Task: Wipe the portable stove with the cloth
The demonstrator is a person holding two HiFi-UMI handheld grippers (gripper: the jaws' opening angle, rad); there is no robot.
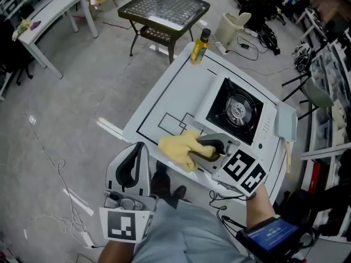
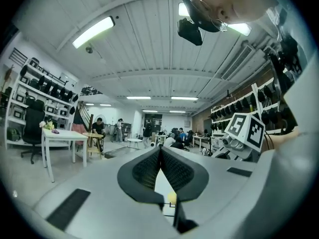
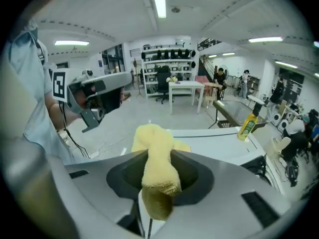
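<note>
Cloth [image 1: 176, 146], fluffy yellow towelling, clamped in right gripper [image 1: 198, 151], near left of black-topped white portable stove [image 1: 237, 109] on white table [image 1: 181, 86]; left gripper [image 1: 140, 149] closed, empty — best carried right, then pressed flat across its top.

Between the jaws of the right claw [image 1: 200, 149], a cloth [image 1: 180, 147], bunched out past the tips over the near part of a table [image 1: 181, 86]. To that claw's right, on the same table, a stove [image 1: 237, 109]. Ahead and to the right, at the table's far corner, a bottle [image 1: 200, 46], upright. To the right claw's left, off the table's near edge and apart from the cloth, the left claw [image 1: 137, 149]. Beyond the bottle, on the floor [image 1: 82, 92], a side table [image 1: 164, 7], with a bin [image 1: 233, 26] further right. Far ahead of the right claw, across the floor, a desk [image 1: 49, 15]; the same desk off to the left claw's left
</note>
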